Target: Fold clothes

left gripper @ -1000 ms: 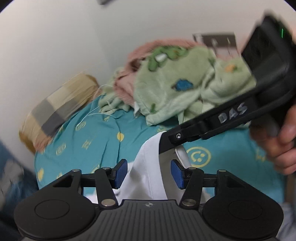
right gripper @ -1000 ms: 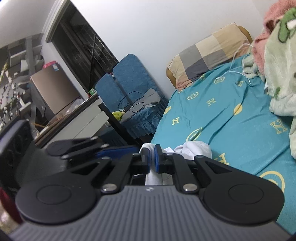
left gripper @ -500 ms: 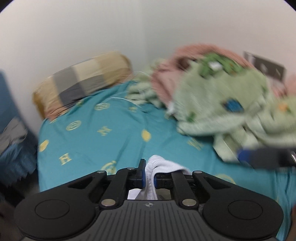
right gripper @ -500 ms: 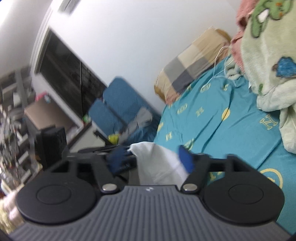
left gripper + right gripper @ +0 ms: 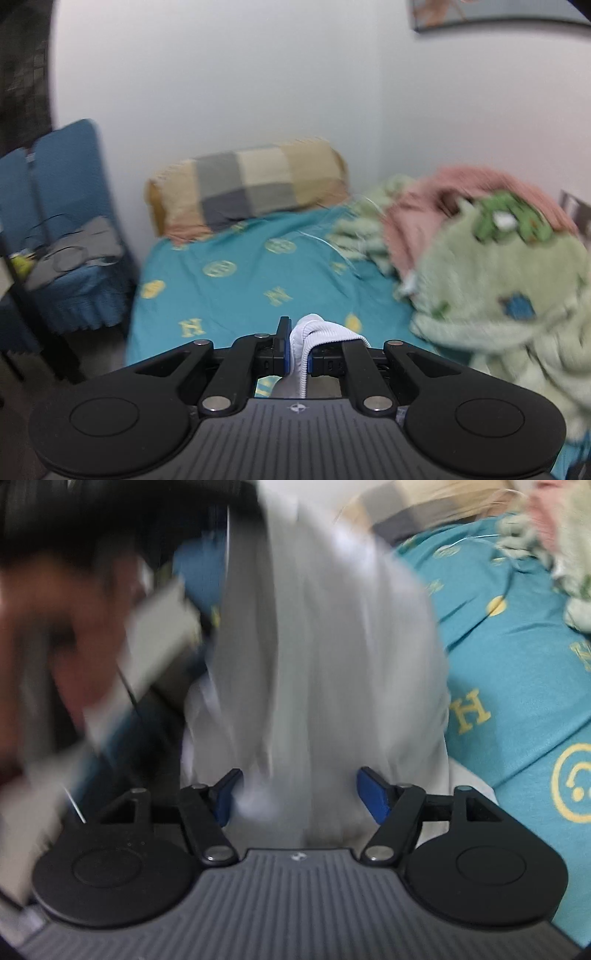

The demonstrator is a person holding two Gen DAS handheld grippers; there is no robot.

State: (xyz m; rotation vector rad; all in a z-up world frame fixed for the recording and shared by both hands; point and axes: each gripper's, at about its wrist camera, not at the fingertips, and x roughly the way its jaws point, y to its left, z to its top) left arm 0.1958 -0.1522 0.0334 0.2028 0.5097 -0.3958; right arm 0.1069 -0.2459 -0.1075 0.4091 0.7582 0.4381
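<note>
A white garment hangs in front of the right wrist camera, blurred, above the teal bedsheet. Its ribbed white edge is pinched between the blue pads of my left gripper, which is shut on it over the bed. My right gripper stands open, its blue pads wide apart, with the hanging cloth between and beyond them and no pad pressing on it. A hand shows blurred at the left of the right wrist view.
The bed carries a checked pillow at its head and a heap of green and pink fleece clothes along the right side by the wall. A blue chair with grey cloth stands left of the bed. A white cable lies near the heap.
The right gripper let go of the white garment and opened wide. The left gripper closed on its ribbed edge and rolled level, lifting the cloth so it hangs before the right camera.
</note>
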